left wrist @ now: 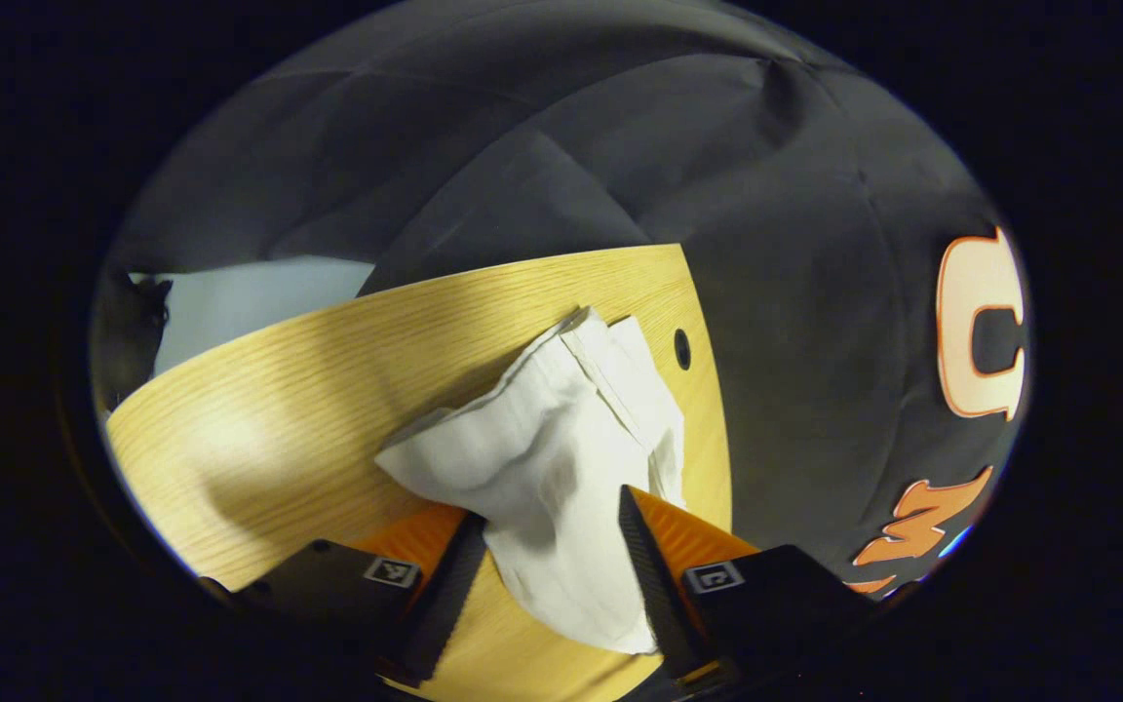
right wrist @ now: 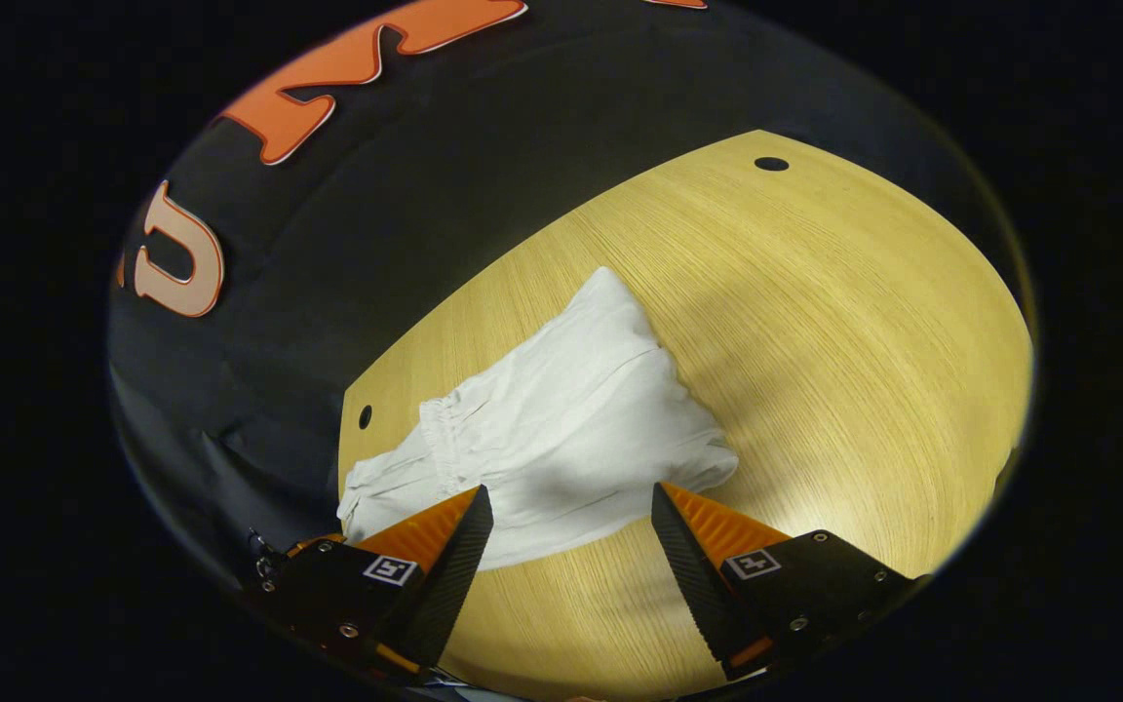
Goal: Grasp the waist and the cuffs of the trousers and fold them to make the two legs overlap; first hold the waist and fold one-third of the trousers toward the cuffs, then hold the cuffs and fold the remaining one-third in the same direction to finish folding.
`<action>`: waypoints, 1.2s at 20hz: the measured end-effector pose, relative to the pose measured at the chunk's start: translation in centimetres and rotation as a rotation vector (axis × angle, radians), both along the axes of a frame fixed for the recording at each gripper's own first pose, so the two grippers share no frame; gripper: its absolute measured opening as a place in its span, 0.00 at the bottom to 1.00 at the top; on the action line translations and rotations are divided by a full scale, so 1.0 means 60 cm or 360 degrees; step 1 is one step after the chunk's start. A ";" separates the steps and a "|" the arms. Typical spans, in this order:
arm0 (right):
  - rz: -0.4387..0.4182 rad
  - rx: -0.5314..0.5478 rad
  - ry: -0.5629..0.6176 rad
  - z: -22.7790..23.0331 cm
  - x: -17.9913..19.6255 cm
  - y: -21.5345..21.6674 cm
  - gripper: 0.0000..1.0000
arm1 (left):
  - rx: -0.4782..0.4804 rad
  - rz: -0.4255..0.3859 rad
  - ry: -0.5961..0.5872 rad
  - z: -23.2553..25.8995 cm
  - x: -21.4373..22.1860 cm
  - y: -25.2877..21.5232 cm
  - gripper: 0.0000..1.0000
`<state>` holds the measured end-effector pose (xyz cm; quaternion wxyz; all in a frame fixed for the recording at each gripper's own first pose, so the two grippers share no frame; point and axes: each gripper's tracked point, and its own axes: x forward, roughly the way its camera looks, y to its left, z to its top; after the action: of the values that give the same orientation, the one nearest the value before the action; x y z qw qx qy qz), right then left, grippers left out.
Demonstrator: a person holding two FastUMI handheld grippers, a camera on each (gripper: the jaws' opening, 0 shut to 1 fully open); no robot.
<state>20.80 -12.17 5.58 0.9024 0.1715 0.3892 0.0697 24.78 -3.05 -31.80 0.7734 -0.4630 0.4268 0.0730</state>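
The white trousers (left wrist: 542, 439) lie folded in a loose, rumpled bundle on the wooden table (left wrist: 279, 409). In the left gripper view my left gripper (left wrist: 547, 526) is open, with its fingers on either side of the near end of the cloth; I see no pinch. In the right gripper view the trousers (right wrist: 561, 429) lie just ahead, their gathered elastic waist (right wrist: 440, 434) toward the left. My right gripper (right wrist: 569, 507) is open over the bundle's near edge, with nothing held between its fingers.
The table (right wrist: 815, 341) has a small round hole (right wrist: 771, 163) near its far edge and another hole (right wrist: 365, 416) beside the waist. The same kind of hole (left wrist: 682, 348) sits by the table's right edge. Black cloth wall surrounds the table.
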 end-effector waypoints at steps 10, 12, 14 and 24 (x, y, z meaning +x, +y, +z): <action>-0.0020 -0.0029 -0.0022 0.001 0.007 -0.027 0.99 | 0.0320 -0.0277 -0.0067 0.051 0.048 -0.047 0.02; -0.0015 -0.0013 -0.0012 0.003 0.008 -0.030 0.99 | 0.0353 -0.0301 -0.0154 0.106 0.055 -0.076 0.04; -0.0003 -0.0007 -0.0022 0.006 0.011 -0.033 0.99 | 0.0408 -0.0352 -0.0257 0.160 0.056 -0.109 0.04; 0.0054 -0.0155 -0.0276 0.094 0.029 -0.130 0.99 | 0.0634 -0.0738 -0.0559 0.311 0.059 -0.366 0.04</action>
<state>22.57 -19.96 11.24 0.9386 0.1142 0.3153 0.0807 28.30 -24.99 -13.16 0.9062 -0.1993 0.3584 -0.1034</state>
